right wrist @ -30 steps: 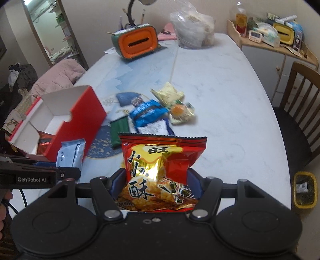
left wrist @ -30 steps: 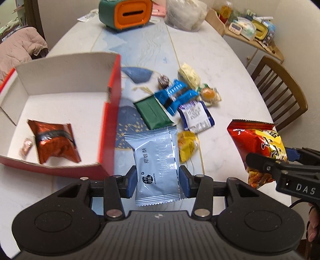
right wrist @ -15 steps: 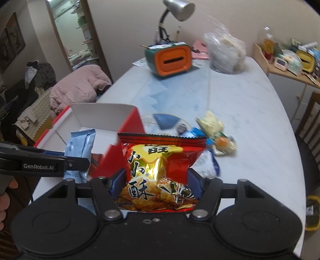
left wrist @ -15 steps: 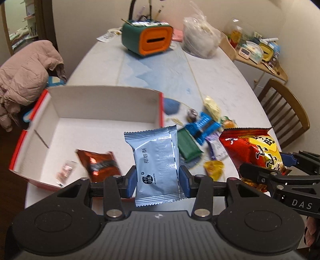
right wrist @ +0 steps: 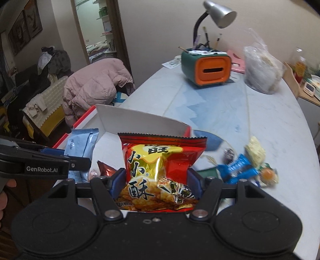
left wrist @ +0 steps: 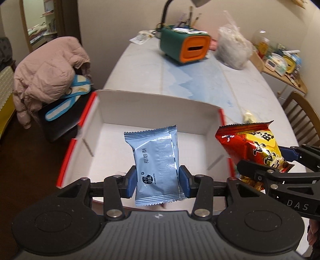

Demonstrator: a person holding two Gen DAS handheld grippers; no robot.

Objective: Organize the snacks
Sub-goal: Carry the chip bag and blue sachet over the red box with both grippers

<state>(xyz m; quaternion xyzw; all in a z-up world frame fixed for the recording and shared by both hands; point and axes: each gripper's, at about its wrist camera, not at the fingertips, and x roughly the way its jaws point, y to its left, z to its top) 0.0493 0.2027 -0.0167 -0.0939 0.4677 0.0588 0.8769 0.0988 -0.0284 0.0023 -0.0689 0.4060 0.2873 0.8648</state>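
My left gripper (left wrist: 158, 178) is shut on a pale blue snack packet (left wrist: 156, 160), held upright above the open red-and-white box (left wrist: 156, 106). The same packet (right wrist: 81, 148) and left gripper (right wrist: 78, 160) show at the left of the right wrist view. My right gripper (right wrist: 157, 185) is shut on a red and yellow chip bag (right wrist: 160, 168), over the box's right side (right wrist: 140, 118). In the left wrist view that bag (left wrist: 252, 146) hangs just right of the box, in the right gripper (left wrist: 266, 162). A brown-orange packet (right wrist: 106, 170) lies inside the box.
Loose snacks lie on the white table to the right: blue wrappers (right wrist: 236, 170), a yellow packet (right wrist: 256, 150), an orange sweet (right wrist: 268, 176). A green-orange tissue holder (left wrist: 186, 46), a lamp (right wrist: 218, 14) and a plastic bag (left wrist: 234, 52) stand at the far end. A pink jacket (left wrist: 48, 72) lies left; a wooden chair (left wrist: 302, 118) stands right.
Both grippers have carried their packets leftward and slightly up, from over the loose snacks to over the box. The grips have not changed.
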